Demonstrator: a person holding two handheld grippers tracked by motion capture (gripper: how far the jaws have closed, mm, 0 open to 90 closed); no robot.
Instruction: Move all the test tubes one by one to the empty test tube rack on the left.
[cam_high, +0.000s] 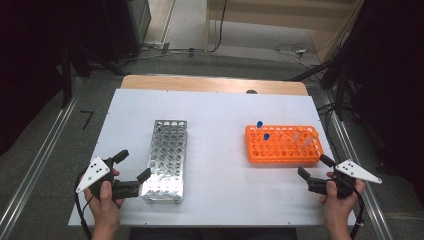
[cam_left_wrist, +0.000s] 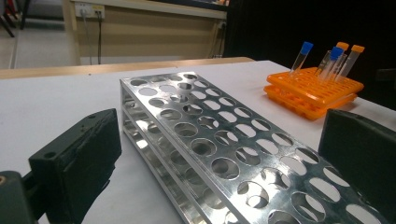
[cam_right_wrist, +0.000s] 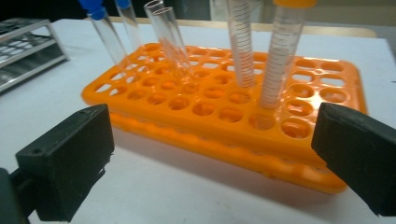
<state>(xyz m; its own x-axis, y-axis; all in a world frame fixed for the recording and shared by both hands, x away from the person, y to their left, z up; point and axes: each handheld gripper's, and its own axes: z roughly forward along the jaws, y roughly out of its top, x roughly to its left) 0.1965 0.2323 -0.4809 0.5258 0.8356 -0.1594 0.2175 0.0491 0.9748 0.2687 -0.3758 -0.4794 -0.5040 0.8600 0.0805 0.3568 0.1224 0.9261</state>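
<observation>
Both tongs gape wide: left tongs (cam_high: 131, 164) beside a shiny metal rack (cam_high: 166, 159), right tongs (cam_high: 313, 166) near an orange rack (cam_high: 280, 148) holding capped tubes (cam_right_wrist: 285, 51).

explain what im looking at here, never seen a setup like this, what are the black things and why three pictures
There is no robot: a person sits at a white table and holds a hand tool with a two-jaw claw in each hand. The top picture looks down from above; the left claw is at the lower left, the right claw at the lower right. The other two pictures come from small cameras riding on each claw, so the black blocks at their bottom corners are that claw's own jaws.

On the table lie a silver metal rack with its holes empty, right beside the left claw, and an orange rack in front of the right claw. The orange one holds a few tubes, two with blue caps and some with orange caps.

Both claws are open and hold nothing.
</observation>
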